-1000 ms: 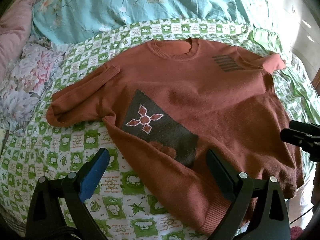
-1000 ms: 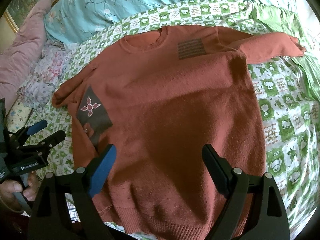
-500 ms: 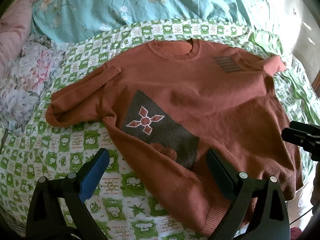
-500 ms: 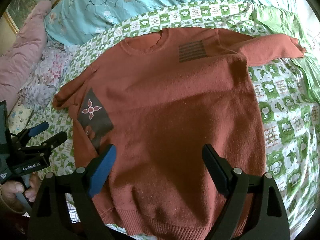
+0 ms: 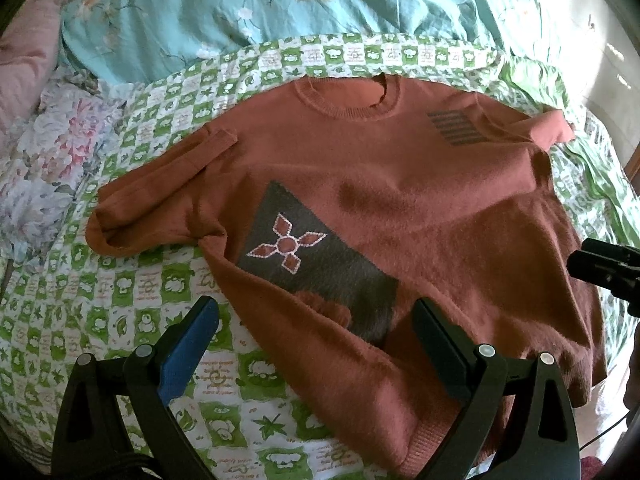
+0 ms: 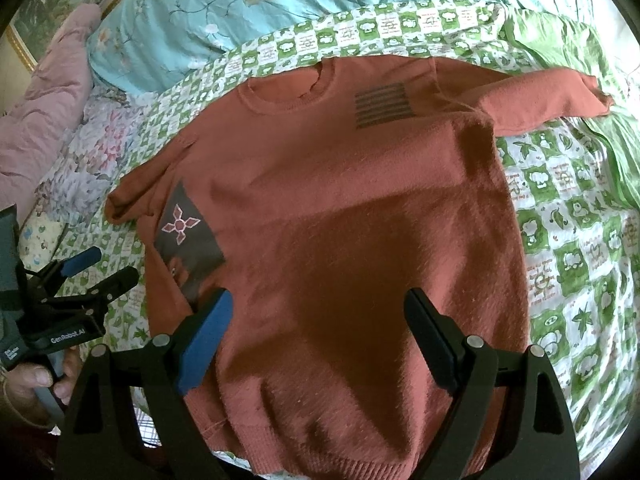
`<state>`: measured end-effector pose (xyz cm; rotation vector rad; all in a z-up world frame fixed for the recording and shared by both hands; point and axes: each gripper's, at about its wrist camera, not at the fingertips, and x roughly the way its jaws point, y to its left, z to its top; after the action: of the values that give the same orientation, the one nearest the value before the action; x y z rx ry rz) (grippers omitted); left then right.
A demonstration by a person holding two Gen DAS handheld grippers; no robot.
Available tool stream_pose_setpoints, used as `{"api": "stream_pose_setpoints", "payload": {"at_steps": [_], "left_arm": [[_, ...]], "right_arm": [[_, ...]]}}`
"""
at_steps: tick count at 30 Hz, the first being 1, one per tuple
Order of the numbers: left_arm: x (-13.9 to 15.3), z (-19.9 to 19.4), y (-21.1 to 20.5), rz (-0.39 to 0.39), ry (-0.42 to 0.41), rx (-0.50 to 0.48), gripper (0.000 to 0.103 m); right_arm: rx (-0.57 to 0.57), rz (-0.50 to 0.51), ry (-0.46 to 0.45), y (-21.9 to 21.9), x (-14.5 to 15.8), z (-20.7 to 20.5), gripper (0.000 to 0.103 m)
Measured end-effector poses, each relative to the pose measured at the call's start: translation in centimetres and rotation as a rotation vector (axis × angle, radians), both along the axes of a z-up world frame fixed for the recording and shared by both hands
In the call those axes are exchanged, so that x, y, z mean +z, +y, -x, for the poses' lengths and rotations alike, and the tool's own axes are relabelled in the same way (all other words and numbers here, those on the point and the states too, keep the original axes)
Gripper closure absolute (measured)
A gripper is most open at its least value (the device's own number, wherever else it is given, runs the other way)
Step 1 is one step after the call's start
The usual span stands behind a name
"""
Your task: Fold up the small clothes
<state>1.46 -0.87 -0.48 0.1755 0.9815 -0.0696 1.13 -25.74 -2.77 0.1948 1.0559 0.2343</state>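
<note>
A rust-red sweater (image 5: 420,184) lay spread face-up on the bed, over a green-and-white checked quilt (image 5: 120,312), its neckline pointing away toward a turquoise floral duvet (image 5: 240,12). One sleeve was folded back on itself at the left side of the garment; the other reached out to the right across the quilt. A dark patch with a pink cross-shaped motif (image 5: 286,246) sat low on the sweater's left side, and a block of dark stripes (image 6: 382,105) marked the chest.

The left claw (image 5: 316,344) hung above the sweater's lower left edge, its fingers spread wide, one over the quilt and the other over the knit, gripping nothing. The right claw (image 6: 318,332) hung above the hem at the middle of the garment, likewise spread wide and empty, both fingers over the fabric.

In the right wrist view, the left claw showed at the left edge, held level and pointing toward the sweater's side, with the person's hand (image 6: 36,384) wrapped around its handle. A pink blanket (image 6: 52,92) and a flowered pillow (image 5: 44,172) lay beyond the quilt at the left.
</note>
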Motion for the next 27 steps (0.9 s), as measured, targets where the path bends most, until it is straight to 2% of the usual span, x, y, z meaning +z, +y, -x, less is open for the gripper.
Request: {"api": "stream_pose_setpoints", "payload": {"at_steps": [2,4,5,16,19,22,27], "left_arm": [[-0.3,-0.3,-0.2,0.011,0.029,-0.001,0.005],[-0.4,-0.7,-0.4,0.009,0.025,-0.004,0.005],[-0.5,-0.8,-0.5,0.008,0.024,-0.005,0.005],[-1.4,-3.9,-1.4,0.019,0.047,-0.002,0.005],[-1.8,-5.1,-1.6,0.025,0.074,0.012,0.005],[-2.1,-6.4,-1.5,0.03,0.095,0.029,0.005],[-2.2,-8.8,-1.2,0.031,0.098,0.061,0.005]], "right_arm": [[-0.004,0.01,0.009,-0.2,-0.1,-0.2,0.015],[-0.01,0.005,0.01,-0.4,-0.1,-0.4,0.015],[-0.012,-0.057,-0.029,-0.5,0.0,-0.5,0.015],[-0.073,-0.075,-0.031,-3.9,-0.2,-2.6,0.015],[-0.125,-0.097,-0.033,-6.3,-0.1,-3.8,0.015],[-0.18,-0.143,0.005,-9.0,-0.4,-5.4,0.015],[-0.304,-0.163,-0.034,-15.3,0.0,-8.0,0.015]]}}
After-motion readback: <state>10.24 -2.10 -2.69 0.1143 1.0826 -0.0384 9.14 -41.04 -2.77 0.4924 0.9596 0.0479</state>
